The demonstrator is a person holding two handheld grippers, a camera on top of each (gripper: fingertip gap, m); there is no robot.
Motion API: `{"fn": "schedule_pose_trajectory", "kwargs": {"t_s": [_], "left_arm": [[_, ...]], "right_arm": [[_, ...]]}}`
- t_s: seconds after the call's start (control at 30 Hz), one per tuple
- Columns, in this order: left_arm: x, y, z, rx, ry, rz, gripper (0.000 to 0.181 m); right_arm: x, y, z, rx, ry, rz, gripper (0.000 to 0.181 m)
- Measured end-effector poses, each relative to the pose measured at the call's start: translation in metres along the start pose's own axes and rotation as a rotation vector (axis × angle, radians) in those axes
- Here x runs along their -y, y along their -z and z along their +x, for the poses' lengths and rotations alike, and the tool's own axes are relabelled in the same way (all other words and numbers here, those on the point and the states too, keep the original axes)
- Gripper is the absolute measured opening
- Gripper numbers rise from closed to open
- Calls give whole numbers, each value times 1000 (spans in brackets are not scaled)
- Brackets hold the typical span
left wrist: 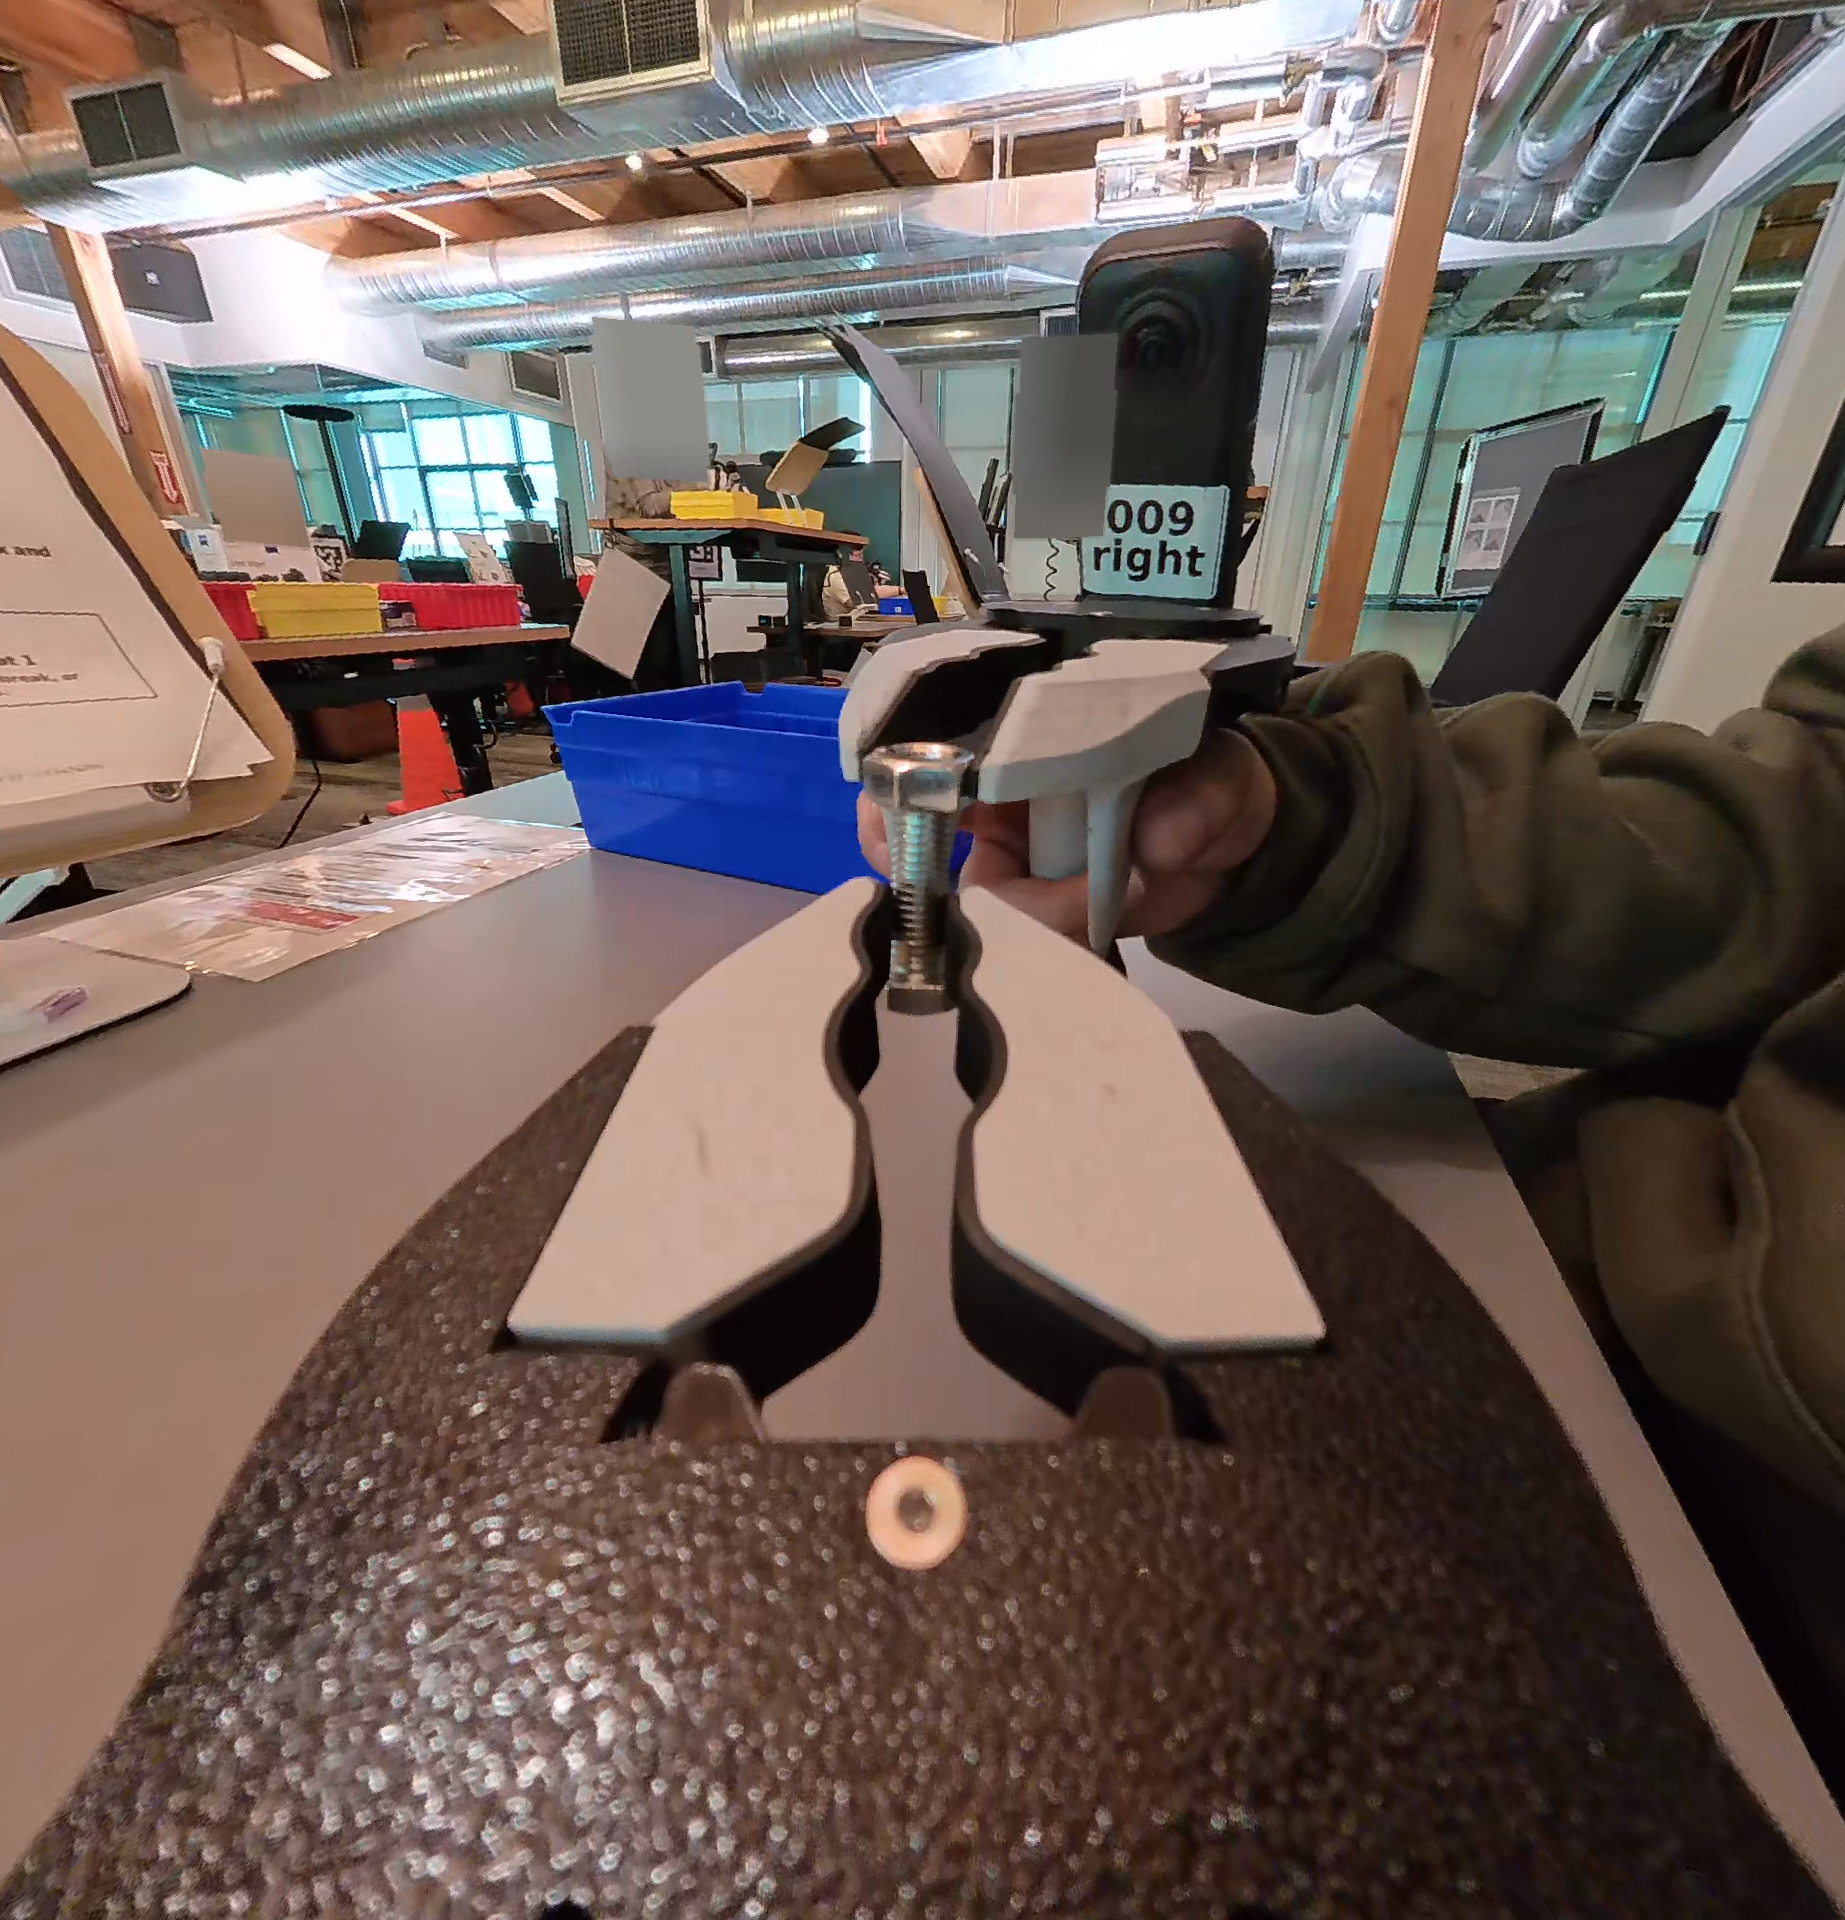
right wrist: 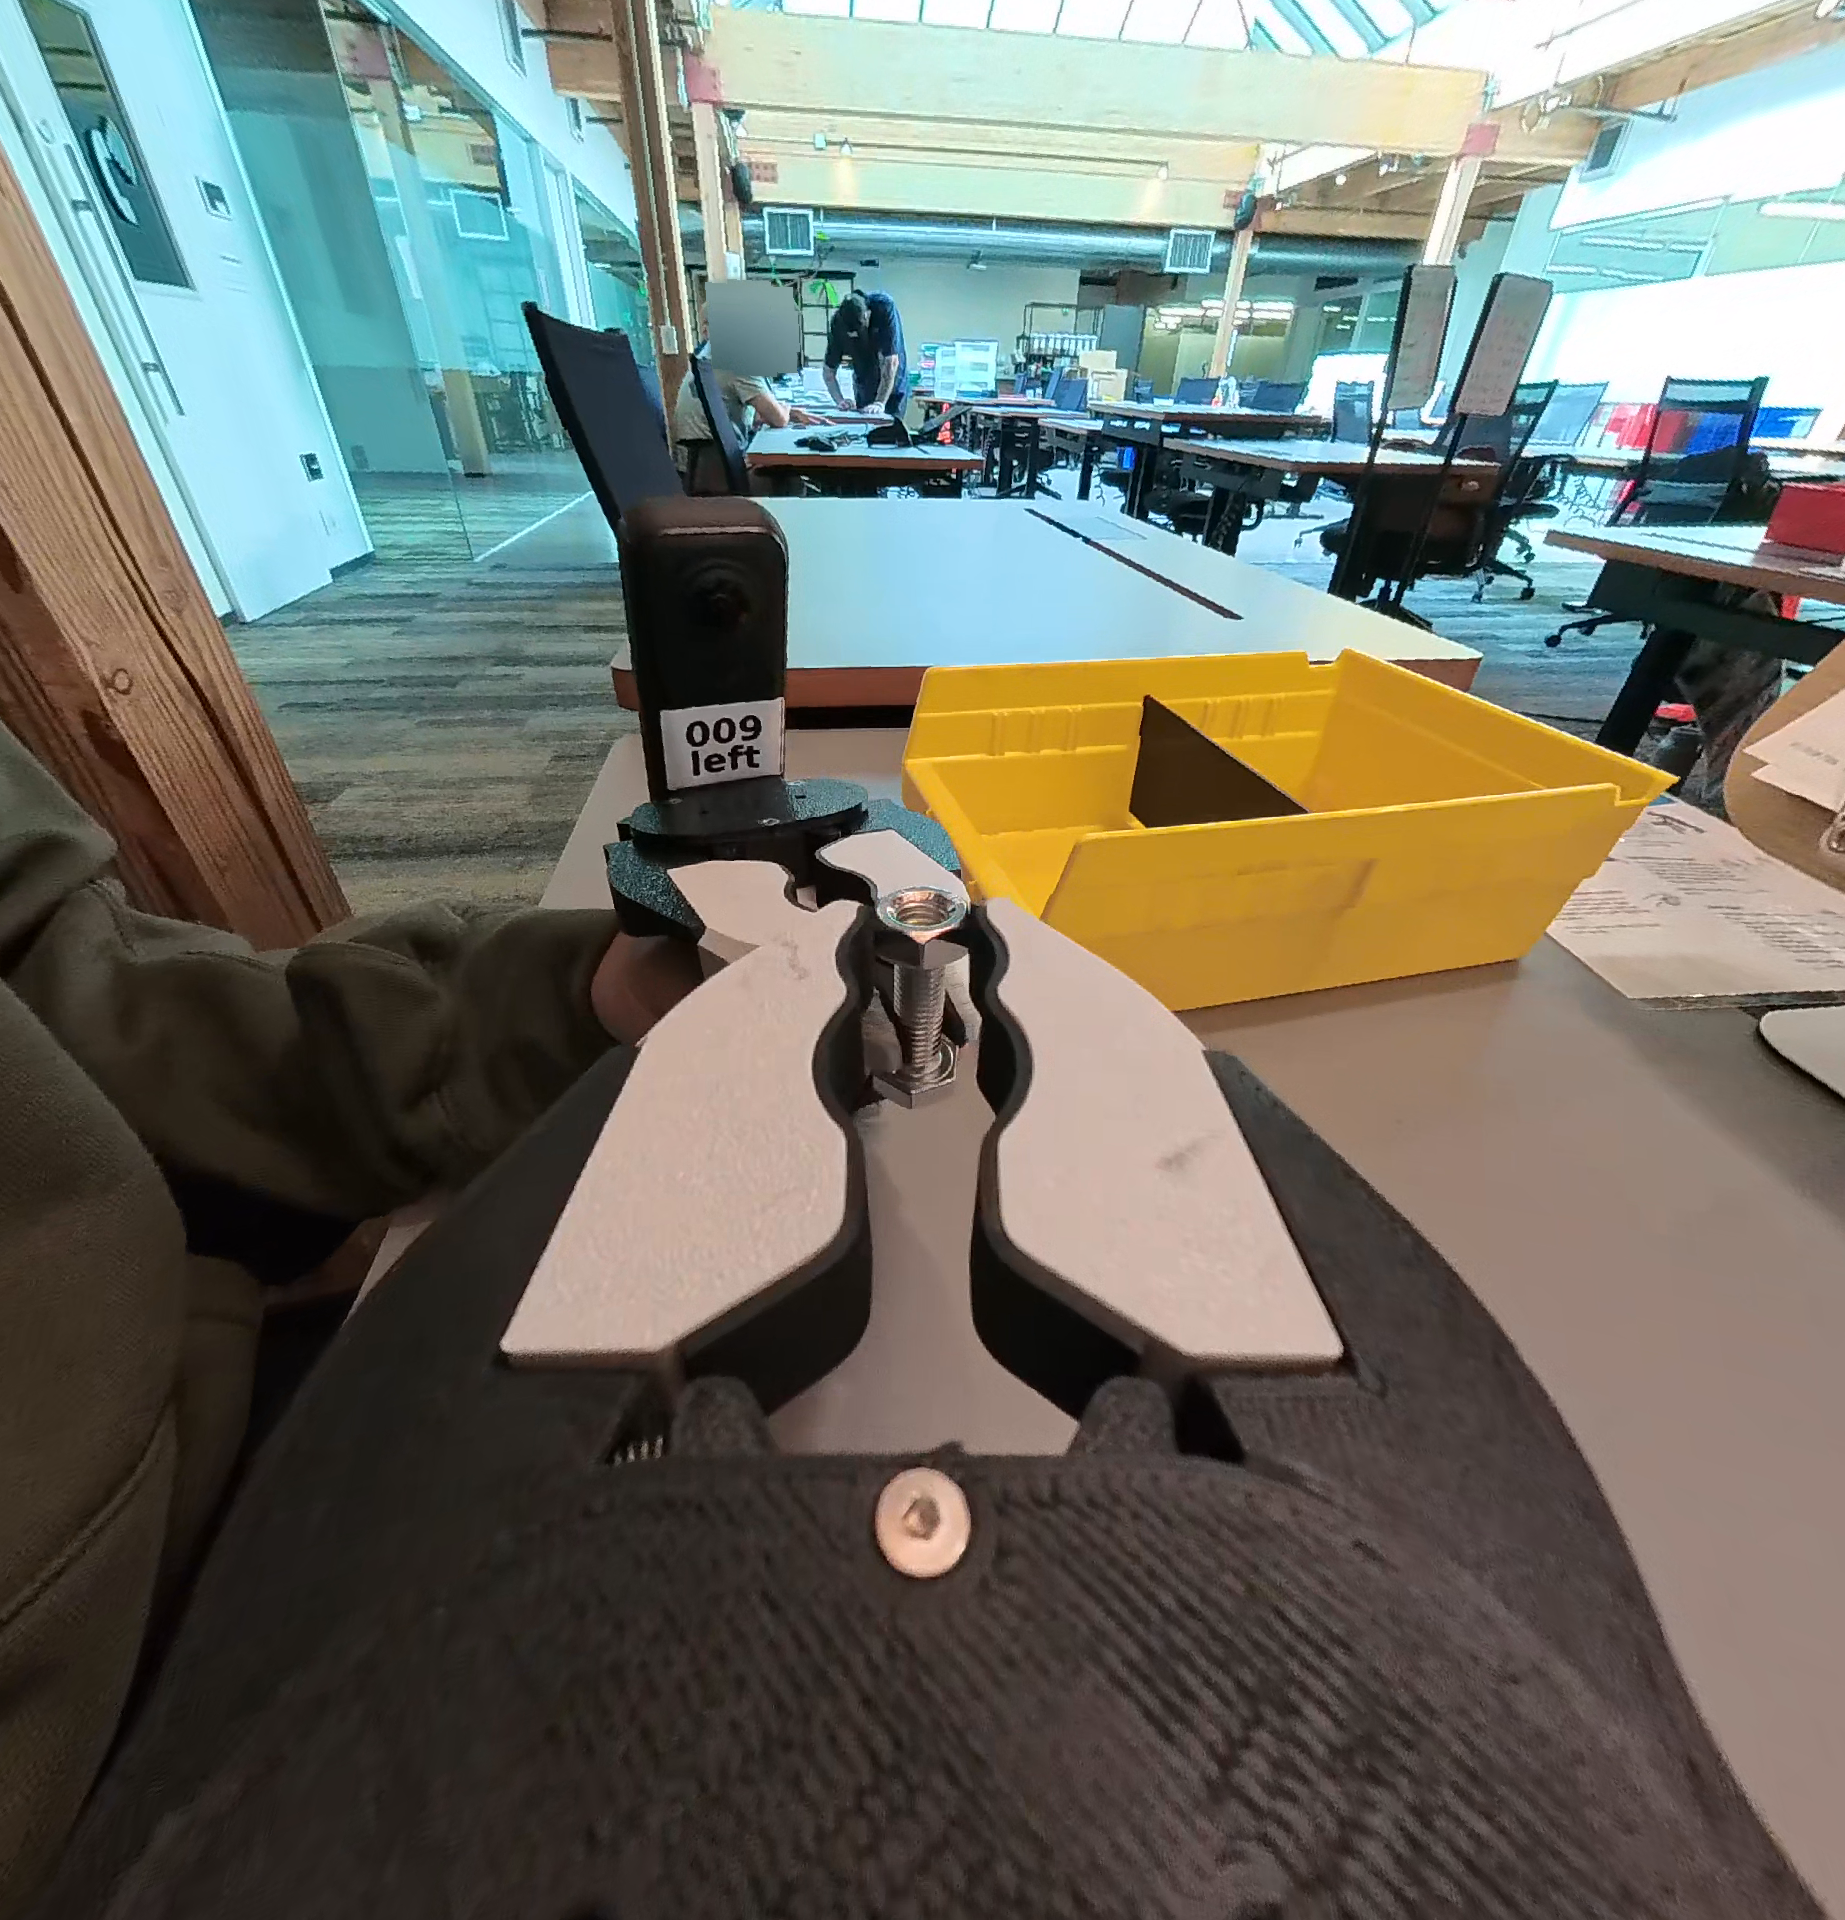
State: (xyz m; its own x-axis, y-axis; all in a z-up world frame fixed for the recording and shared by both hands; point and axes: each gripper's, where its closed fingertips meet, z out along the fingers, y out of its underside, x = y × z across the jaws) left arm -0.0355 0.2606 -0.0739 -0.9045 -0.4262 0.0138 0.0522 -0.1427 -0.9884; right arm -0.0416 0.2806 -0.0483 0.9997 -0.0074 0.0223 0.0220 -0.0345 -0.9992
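the left tongs (left wrist: 918,935) were closed narrow on the lower threaded shank of a steel bolt (left wrist: 916,862), which stood upright above the grey desk (left wrist: 378,1091). a hex nut (right wrist: 913,1081) sat on the thread near the bolt's lower end, at the level of the left tongs' grip. in the left wrist view the right tongs (left wrist: 923,769) came in from the right side and were closed on the bolt's hex head, so the two tools held the one fastener at opposite ends. in the right wrist view the right tongs (right wrist: 918,935) sat about the top of the bolt (right wrist: 915,997), with its hollow head showing between the tips; whether the pads pressed flat on the head could not be told from this view. the left tongs (right wrist: 866,914) showed behind, coming in from the left.

a hand (left wrist: 1157,831) in an olive sleeve (left wrist: 1520,831) gripped the right tool's handle. a blue bin (left wrist: 710,769) stood on the desk behind the bolt in the left view. a yellow bin (right wrist: 1261,883) with a black divider (right wrist: 1198,769) stood just beyond the tongs on the right in the right view. printed sheets (right wrist: 1707,914) lay beside the yellow bin. a clipboard stand with paper (left wrist: 66,644) stood at the left edge of the left view.
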Motion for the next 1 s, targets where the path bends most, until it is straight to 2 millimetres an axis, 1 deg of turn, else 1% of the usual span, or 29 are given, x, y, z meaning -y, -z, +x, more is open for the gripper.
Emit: {"fn": "schedule_pose_trajectory", "kwargs": {"t_s": [0.43,0.57,0.67,0.8,1.0], "left_arm": [[-1,-1,2,1,-14,-9,9],[-4,-1,1,9,-30,-29,9],[-4,-1,2,11,-56,-37,9],[-4,-1,3,12,-77,-36,9],[-8,-2,2,21,-79,-58,9]], "right_arm": [[-1,2,-2,-2,-8,4,18],[-3,1,-2,-11,1,-45,17],[-4,2,-2,5,-27,-81,17],[-4,2,-4,33,-111,-97,17],[-7,4,-2,23,-117,-117,17]]}}
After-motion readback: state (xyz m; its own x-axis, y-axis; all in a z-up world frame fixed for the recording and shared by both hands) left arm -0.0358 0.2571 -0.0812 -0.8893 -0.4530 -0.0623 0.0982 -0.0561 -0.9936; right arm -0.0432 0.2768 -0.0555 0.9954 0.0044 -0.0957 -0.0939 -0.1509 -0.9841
